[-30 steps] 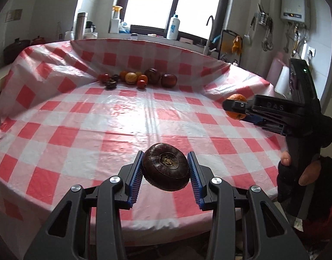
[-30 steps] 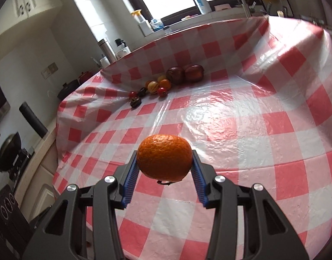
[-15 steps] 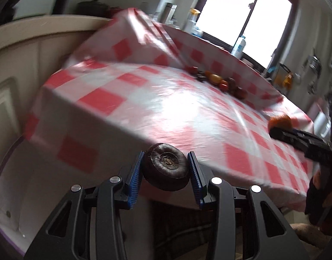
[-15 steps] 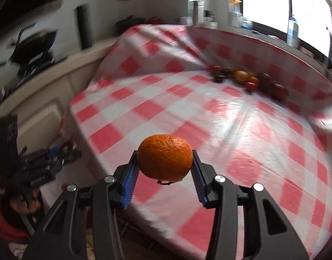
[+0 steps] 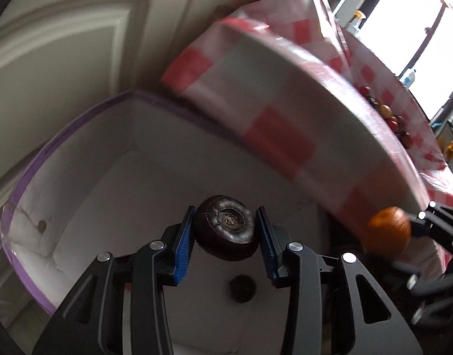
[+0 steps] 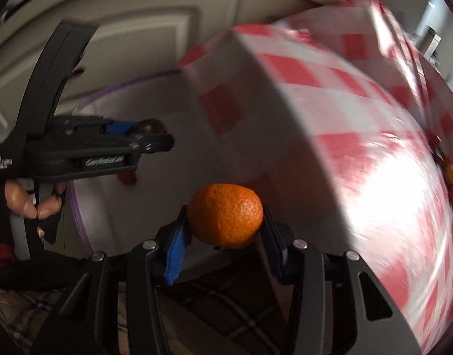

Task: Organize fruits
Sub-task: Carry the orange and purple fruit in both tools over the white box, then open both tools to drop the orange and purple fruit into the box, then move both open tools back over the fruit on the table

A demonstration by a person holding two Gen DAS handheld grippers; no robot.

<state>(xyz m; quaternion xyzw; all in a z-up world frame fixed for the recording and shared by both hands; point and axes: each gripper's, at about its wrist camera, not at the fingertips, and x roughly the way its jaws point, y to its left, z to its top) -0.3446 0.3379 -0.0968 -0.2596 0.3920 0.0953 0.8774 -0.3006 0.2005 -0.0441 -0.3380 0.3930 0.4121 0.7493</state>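
Note:
My left gripper (image 5: 226, 233) is shut on a dark brown round fruit (image 5: 225, 231) and holds it above the inside of a white box with a purple rim (image 5: 16, 195) beside the table. A small dark fruit (image 5: 242, 288) lies on the box floor below it. My right gripper (image 6: 225, 224) is shut on an orange (image 6: 225, 214) near the box's edge; the orange also shows in the left wrist view (image 5: 387, 230). The left gripper shows in the right wrist view (image 6: 146, 136), over the box. Several fruits (image 5: 386, 112) lie in a row on the table.
The table with a red and white checked cloth (image 5: 285, 68) stands right of the box, its edge overhanging it. A cream cabinet door (image 5: 64, 44) is behind the box. A small red fruit (image 6: 126, 177) lies in the box. Plaid fabric (image 6: 226, 304) lies below.
Both grippers have swung left and down from over the table to the white box beside it, each still holding its fruit.

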